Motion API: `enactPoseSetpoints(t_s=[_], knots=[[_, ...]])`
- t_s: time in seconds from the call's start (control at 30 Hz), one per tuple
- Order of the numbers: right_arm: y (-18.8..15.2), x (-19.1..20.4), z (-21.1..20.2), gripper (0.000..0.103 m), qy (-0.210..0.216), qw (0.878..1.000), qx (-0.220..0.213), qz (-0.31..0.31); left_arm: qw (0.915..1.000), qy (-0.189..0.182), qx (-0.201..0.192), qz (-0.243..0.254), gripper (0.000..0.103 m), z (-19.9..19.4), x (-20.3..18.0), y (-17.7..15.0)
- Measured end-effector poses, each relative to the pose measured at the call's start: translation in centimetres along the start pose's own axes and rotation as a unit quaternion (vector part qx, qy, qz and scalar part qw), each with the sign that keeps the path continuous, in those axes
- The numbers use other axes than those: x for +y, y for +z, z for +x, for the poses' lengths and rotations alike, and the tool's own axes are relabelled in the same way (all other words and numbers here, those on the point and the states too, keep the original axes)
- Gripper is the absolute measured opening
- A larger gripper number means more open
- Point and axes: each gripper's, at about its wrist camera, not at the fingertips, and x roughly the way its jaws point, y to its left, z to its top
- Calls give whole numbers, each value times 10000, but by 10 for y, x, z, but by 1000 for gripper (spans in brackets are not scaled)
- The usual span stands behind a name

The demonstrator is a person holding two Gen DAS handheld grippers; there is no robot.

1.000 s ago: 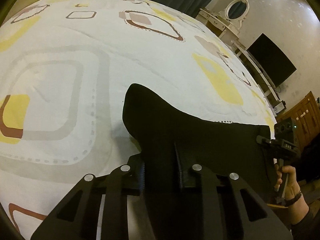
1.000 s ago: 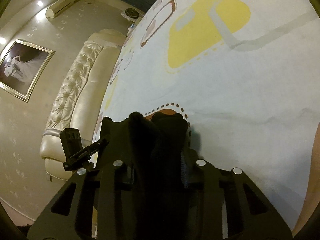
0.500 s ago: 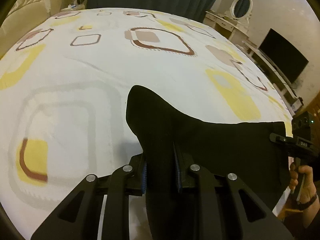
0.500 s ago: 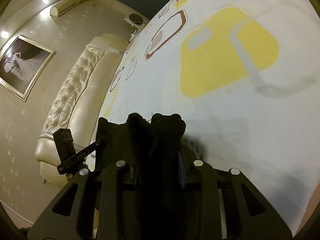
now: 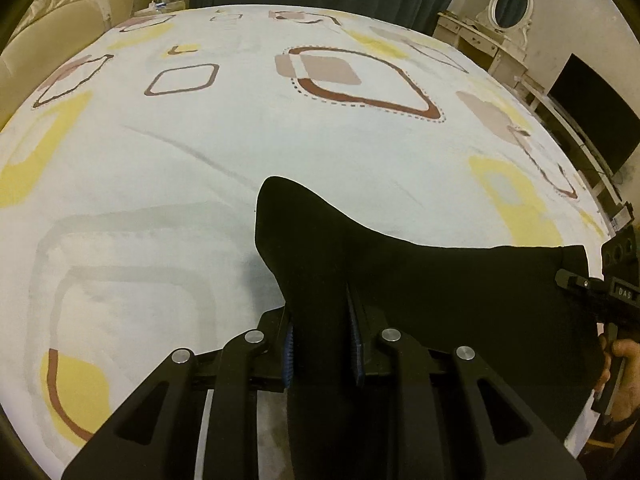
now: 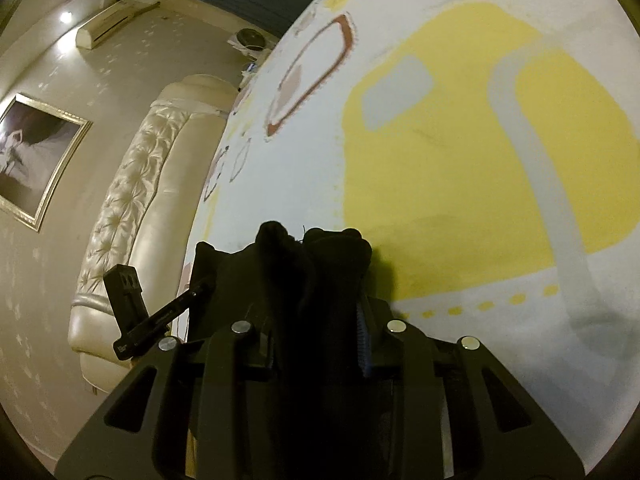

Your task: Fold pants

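Note:
Black pants [image 5: 432, 292] hang stretched between my two grippers above the patterned bed sheet [image 5: 248, 128]. My left gripper [image 5: 322, 340] is shut on one corner of the pants, with a point of cloth sticking up past its blue pads. In the right wrist view my right gripper [image 6: 320, 336] is shut on the other corner of the pants [image 6: 316, 264], bunched between its fingers. The right gripper's body [image 5: 612, 296] and the hand holding it show at the left view's right edge. The left gripper's body [image 6: 136, 308] shows at the left of the right view.
The white sheet with yellow and brown shapes covers the bed ahead. A cream tufted headboard [image 6: 136, 216] runs along one side. A dressing table with an oval mirror [image 5: 508, 12] and a dark TV screen [image 5: 592, 112] stand along the far side wall.
Both grippers have carried the pants level across the bed, farther over the sheet. The left gripper has tipped up, so the curtain and headboard now show. Both grips are unchanged.

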Motion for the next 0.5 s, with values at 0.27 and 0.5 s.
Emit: enactPoseSetpoints(t_s=[0.27, 0.5], knots=[[0, -10, 4, 29, 133, 9997, -14, 180, 9999, -89, -58, -82, 25, 5, 5, -6], [0, -11, 6, 29, 204, 9995, -49, 216, 9998, -125, -76, -117, 25, 7, 7, -7]])
